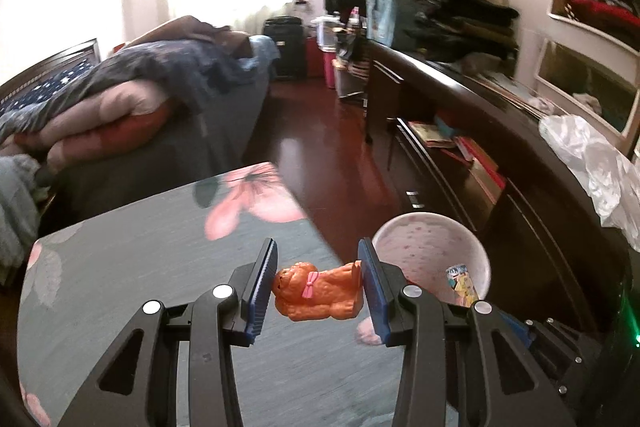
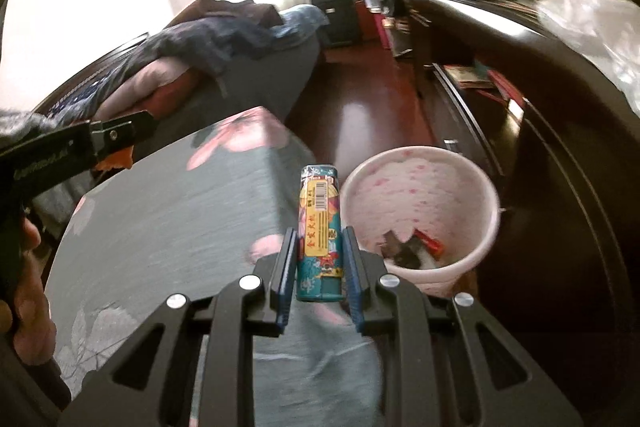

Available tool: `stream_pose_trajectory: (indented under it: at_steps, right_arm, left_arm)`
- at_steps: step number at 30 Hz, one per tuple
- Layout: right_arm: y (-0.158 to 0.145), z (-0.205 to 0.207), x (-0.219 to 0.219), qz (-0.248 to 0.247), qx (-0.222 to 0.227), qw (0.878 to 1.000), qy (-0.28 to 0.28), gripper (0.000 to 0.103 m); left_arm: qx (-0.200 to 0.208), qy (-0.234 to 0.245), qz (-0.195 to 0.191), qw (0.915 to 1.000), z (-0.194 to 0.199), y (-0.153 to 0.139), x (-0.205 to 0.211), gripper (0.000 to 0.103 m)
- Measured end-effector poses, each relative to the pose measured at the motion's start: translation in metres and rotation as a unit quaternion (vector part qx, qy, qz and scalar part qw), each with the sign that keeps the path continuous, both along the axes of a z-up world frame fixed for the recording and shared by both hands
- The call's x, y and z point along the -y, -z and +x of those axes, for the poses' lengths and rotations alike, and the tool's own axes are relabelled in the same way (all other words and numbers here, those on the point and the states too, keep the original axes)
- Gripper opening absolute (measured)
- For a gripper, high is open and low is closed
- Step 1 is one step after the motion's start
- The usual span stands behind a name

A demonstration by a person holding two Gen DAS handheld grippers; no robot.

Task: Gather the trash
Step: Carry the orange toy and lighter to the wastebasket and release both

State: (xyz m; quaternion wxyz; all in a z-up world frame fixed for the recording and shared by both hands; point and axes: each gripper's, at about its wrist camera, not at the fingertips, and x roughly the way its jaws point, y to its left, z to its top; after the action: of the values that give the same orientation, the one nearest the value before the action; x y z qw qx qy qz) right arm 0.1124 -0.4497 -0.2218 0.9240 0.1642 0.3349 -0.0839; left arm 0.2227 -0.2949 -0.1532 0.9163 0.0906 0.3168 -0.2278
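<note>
My left gripper (image 1: 318, 281) is shut on an orange toy dog with a pink bow (image 1: 318, 291), held sideways above the grey floral table (image 1: 160, 267). A white bin with pink speckles (image 1: 432, 251) stands just right of it, with a wrapper inside. My right gripper (image 2: 318, 263) is shut on a teal printed can (image 2: 320, 231), held upright above the table edge, left of the bin (image 2: 420, 203). The bin holds several pieces of trash. The left gripper also shows in the right wrist view (image 2: 116, 147), with the orange toy in it.
A bed with piled bedding (image 1: 140, 99) lies at the left. A dark long dresser (image 1: 520, 155) runs along the right, with clothes and a white plastic bag (image 1: 592, 163) on top. Red-brown floor (image 1: 320, 131) lies between them.
</note>
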Motion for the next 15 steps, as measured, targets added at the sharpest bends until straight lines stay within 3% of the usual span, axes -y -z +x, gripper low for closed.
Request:
stream_pose_trajectory:
  at_steps: [15]
  right_arm:
    - [0.043,0.022,0.087,0.005,-0.031,0.995,0.091,0.024]
  left_arm:
    - [-0.02,0.085,0.017,0.996,0.025,0.039,0.112,0.042]
